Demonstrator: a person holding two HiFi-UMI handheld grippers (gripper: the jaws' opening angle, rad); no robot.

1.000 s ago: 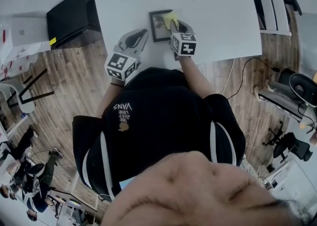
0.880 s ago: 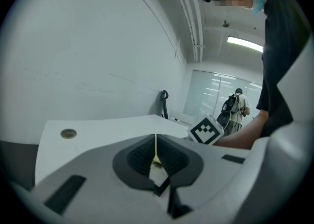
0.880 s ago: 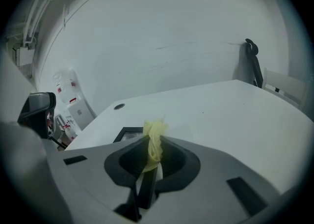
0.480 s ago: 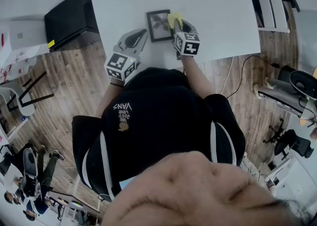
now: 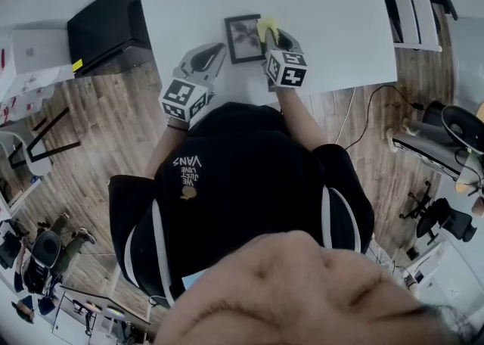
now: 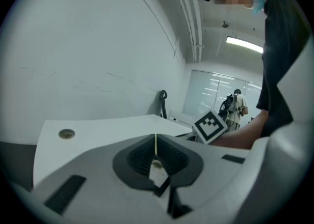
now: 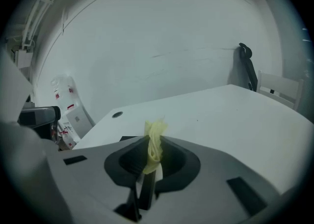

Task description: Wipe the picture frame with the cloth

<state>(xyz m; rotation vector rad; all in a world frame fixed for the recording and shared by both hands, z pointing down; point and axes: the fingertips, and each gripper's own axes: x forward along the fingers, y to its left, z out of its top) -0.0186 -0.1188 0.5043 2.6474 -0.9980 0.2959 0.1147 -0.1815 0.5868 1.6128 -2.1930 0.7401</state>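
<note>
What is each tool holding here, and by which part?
Right tool pinches the yellow cloth by a bunched fold; left tool is shut and empty.

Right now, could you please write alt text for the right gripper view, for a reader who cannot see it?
The right gripper is shut on a bunched yellow cloth that sticks up between its jaws. Beyond it stretches a white table.

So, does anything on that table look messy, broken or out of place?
Nothing stands out. The picture frame lies flat on the white table, and the right gripper is shut on the yellow cloth at the frame's edge. No spill shows.
</note>
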